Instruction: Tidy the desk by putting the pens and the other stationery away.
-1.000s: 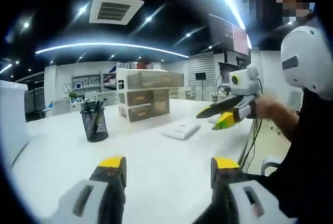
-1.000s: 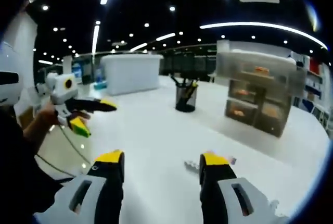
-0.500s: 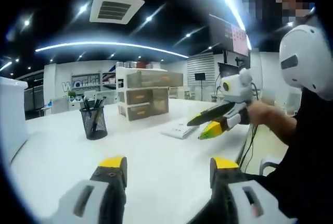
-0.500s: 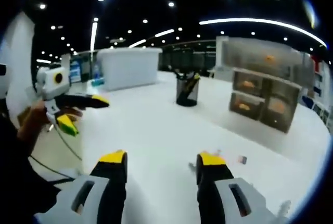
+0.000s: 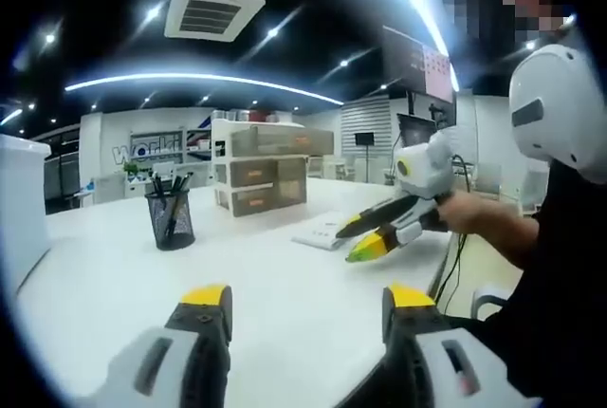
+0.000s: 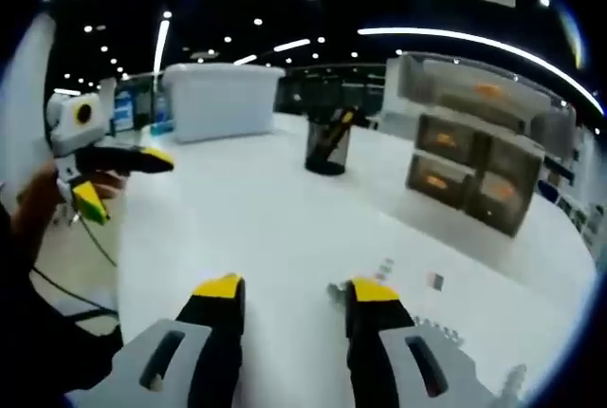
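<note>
A black mesh pen cup (image 5: 173, 219) with several pens stands on the white desk (image 5: 114, 285), left of a translucent drawer unit (image 5: 261, 178). A flat white pad (image 5: 321, 232) lies further right. My left gripper (image 5: 305, 304) is open above the near desk, nothing between its fingers. My right gripper (image 5: 349, 243), held by a hand, hangs open just beside the pad. In the right gripper view, my right gripper (image 6: 296, 294) is open over the desk (image 6: 247, 228), with small loose bits (image 6: 384, 266) (image 6: 434, 282) lying just beyond it. The pen cup (image 6: 327, 147) stands farther back and the left gripper (image 6: 119, 180) is open at the left.
A large white bin (image 6: 220, 100) stands at the back of the desk beside the pen cup. The drawer unit (image 6: 474, 161) sits at the right. Small metal clips (image 6: 436, 332) lie near the desk's right side. A person's dark sleeve (image 5: 560, 294) and a cable hang off the desk edge.
The right gripper has moved lower and toward the white pad, still open. The right gripper view has tipped down toward the desk, so the small bits now show. The left gripper has stayed nearly still.
</note>
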Action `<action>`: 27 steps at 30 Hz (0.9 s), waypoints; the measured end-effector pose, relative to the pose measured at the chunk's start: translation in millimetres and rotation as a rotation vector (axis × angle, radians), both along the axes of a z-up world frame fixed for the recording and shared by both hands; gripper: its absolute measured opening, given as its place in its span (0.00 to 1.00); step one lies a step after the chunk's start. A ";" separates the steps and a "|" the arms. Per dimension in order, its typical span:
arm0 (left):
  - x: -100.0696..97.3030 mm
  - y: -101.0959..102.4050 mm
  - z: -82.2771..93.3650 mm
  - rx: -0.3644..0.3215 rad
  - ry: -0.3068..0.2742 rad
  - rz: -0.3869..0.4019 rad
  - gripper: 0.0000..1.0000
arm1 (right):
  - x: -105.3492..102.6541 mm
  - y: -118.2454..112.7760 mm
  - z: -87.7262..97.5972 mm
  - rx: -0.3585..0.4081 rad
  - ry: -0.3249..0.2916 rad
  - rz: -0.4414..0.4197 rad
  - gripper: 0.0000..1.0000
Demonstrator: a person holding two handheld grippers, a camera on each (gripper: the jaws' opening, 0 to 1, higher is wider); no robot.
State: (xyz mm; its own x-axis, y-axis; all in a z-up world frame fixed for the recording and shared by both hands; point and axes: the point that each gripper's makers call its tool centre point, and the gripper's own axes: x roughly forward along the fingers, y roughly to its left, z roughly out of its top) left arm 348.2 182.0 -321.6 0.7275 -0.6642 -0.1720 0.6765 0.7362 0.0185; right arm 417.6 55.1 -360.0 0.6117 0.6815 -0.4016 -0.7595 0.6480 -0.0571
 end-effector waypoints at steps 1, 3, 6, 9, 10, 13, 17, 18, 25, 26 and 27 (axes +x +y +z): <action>-0.1 -0.3 -0.1 -0.001 0.001 -0.001 0.64 | 0.3 0.1 -0.3 -0.001 0.000 -0.002 0.39; -0.3 -1.1 0.2 -0.006 0.001 -0.005 0.64 | 2.5 -2.5 -0.2 -0.012 -0.009 -0.013 0.36; -0.7 -2.1 0.5 -0.011 0.002 -0.009 0.64 | 5.6 -6.6 0.1 -0.023 -0.017 -0.028 0.33; -0.9 -2.6 -0.6 -0.009 0.006 -0.010 0.64 | 5.9 -8.5 -0.1 -0.029 -0.022 -0.038 0.33; -0.9 -2.7 -0.9 -0.009 0.007 -0.010 0.64 | 6.1 -9.4 -0.2 -0.035 -0.025 -0.042 0.33; -1.1 -3.2 -1.1 -0.010 0.008 -0.011 0.63 | 7.2 -12.0 -2.1 -0.052 -0.029 -0.051 0.31; -1.4 -4.2 -1.7 -0.010 0.009 -0.012 0.63 | 7.0 -12.3 -1.6 -0.048 -0.029 -0.051 0.32; -1.4 -4.5 -1.9 -0.010 0.010 -0.013 0.63 | 7.1 -12.3 -1.6 -0.050 -0.030 -0.051 0.31; -1.5 -5.9 -2.8 -0.010 0.014 -0.016 0.63 | 9.0 -14.6 -1.7 -0.041 -0.029 -0.064 0.30; -1.5 -6.0 -2.9 -0.009 0.015 -0.016 0.63 | 9.3 -15.3 -1.8 -0.041 -0.028 -0.067 0.30; -1.5 -6.1 -3.1 -0.009 0.015 -0.017 0.63 | 9.5 -16.2 -1.9 -0.042 -0.029 -0.072 0.30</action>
